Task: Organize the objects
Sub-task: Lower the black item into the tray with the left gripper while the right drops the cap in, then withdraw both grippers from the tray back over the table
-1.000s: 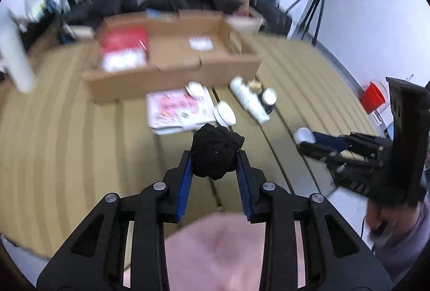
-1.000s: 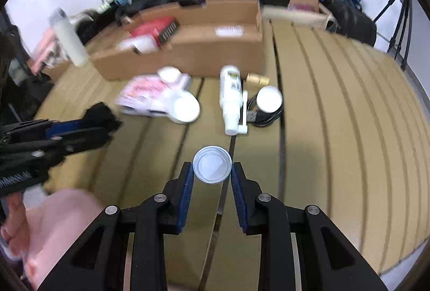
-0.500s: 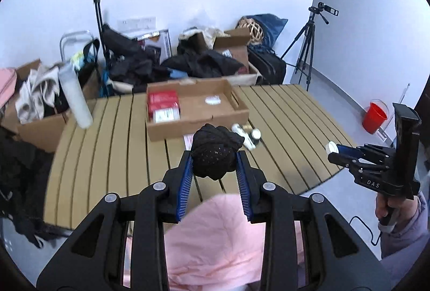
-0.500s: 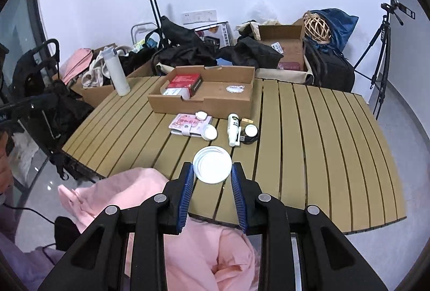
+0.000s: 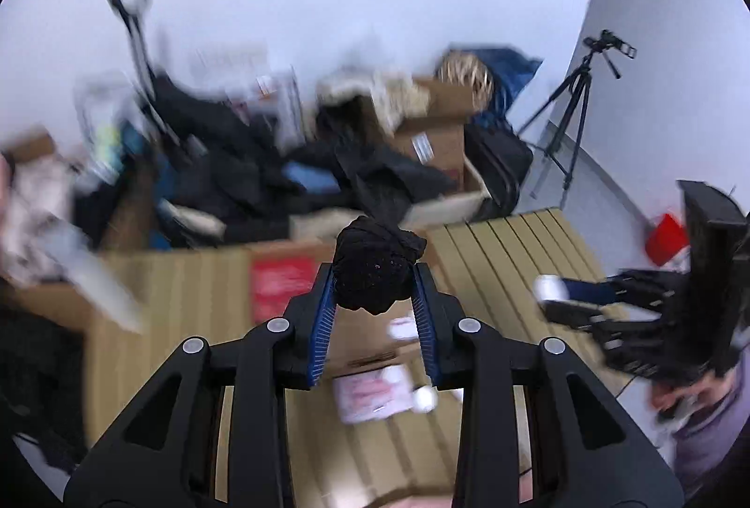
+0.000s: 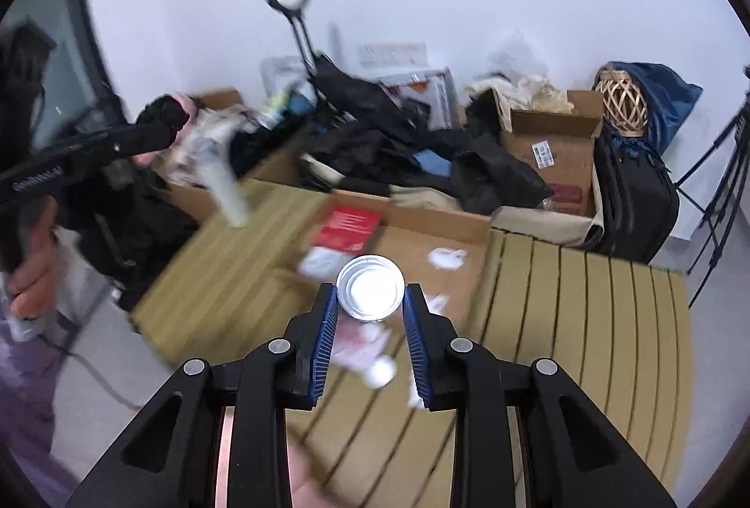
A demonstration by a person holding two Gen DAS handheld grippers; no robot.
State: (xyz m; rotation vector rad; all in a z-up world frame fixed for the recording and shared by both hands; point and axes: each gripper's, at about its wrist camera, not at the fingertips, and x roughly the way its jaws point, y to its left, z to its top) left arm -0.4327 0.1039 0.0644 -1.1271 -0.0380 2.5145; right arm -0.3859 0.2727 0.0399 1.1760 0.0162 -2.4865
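Both grippers swung back in from their pulled-away position toward the slatted table. The cardboard box then sat closer ahead, blurred by motion.

In the right wrist view, the cardboard tray is seen at frame centre on the bench, with a box in its left part. A bottle is found left of it. Behind the bench, a carton is placed at upper right, with a tripod at the right edge.
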